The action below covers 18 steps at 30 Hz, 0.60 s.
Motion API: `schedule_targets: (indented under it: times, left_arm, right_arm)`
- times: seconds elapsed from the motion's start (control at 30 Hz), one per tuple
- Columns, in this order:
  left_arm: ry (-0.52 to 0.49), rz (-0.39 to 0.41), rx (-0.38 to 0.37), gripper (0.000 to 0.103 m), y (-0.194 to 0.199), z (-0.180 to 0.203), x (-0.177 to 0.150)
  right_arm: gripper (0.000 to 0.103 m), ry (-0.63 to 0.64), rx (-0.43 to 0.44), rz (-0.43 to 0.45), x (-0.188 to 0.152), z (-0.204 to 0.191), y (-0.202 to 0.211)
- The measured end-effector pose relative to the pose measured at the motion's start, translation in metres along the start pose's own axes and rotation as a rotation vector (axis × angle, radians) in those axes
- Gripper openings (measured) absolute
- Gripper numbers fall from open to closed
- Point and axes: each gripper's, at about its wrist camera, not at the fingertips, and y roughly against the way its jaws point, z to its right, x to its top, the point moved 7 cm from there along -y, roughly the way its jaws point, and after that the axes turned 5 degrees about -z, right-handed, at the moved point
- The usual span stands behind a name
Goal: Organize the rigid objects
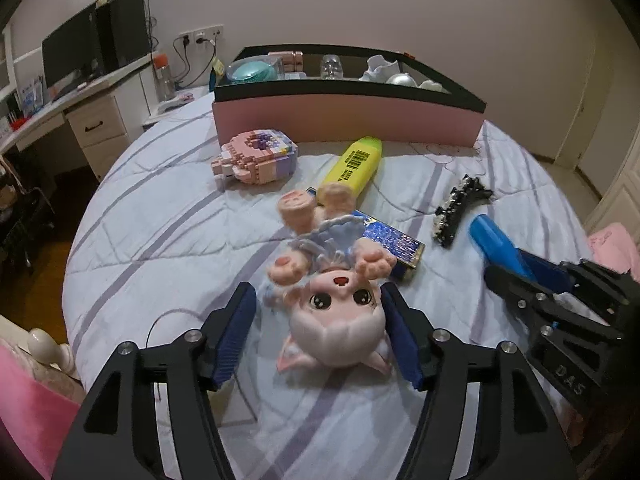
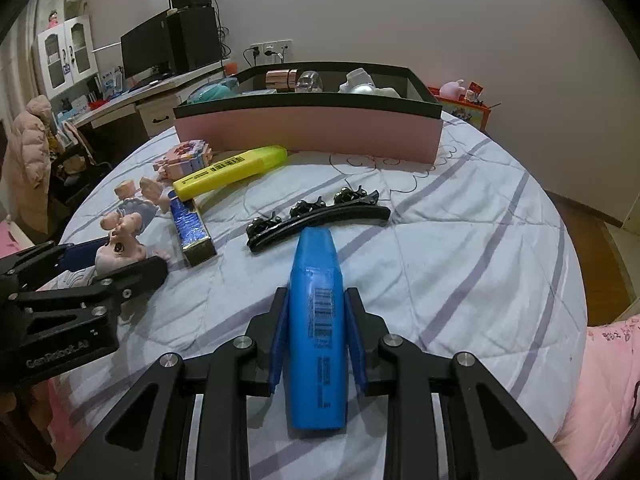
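A pink cat-doll figurine (image 1: 336, 312) lies on the bed, its head between the fingers of my left gripper (image 1: 318, 334), which is open around it with a gap on the left side. It also shows in the right wrist view (image 2: 122, 240). My right gripper (image 2: 316, 328) is shut on a blue highlighter (image 2: 317, 332), also visible in the left wrist view (image 1: 498, 246). A yellow highlighter (image 1: 354, 164), a pink block toy (image 1: 256, 156), a blue glitter box (image 1: 394, 246) and a black hair clip (image 2: 320, 214) lie on the quilt. The pink storage box (image 2: 308, 130) stands behind them.
The box holds several items, among them a teal case (image 1: 250, 70) and a glass jar (image 1: 332, 66). A desk (image 1: 76, 96) with a monitor stands at the left. A pink pillow (image 2: 608, 380) lies at the right edge of the bed.
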Motion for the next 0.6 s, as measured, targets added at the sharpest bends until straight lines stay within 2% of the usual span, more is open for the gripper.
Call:
schedule_targets:
  times: [0.07,0.33,0.4,0.5,0.6]
  left_arm:
    - [-0.017,0.015,0.01,0.062,-0.001,0.003,0.001]
    - [-0.02,0.045,-0.017,0.061,0.011,0.0,0.002]
    - [-0.019,0.061,-0.026,0.06,0.018,0.0,0.003]
    - [-0.017,0.082,-0.036,0.055,0.031,0.0,0.005]
    - [-0.013,0.102,-0.039,0.055,0.04,-0.001,0.008]
  right_arm:
    - [0.028,0.008,-0.006,0.001,0.001,-0.001,-0.001]
    - [0.027,0.002,0.027,0.017,0.003,-0.003,0.004]
    - [0.027,0.002,0.044,0.037,0.005,-0.007,0.012]
    - [0.027,0.004,0.055,0.07,0.008,-0.013,0.023]
    - [0.026,0.012,0.064,0.107,0.014,-0.019,0.037]
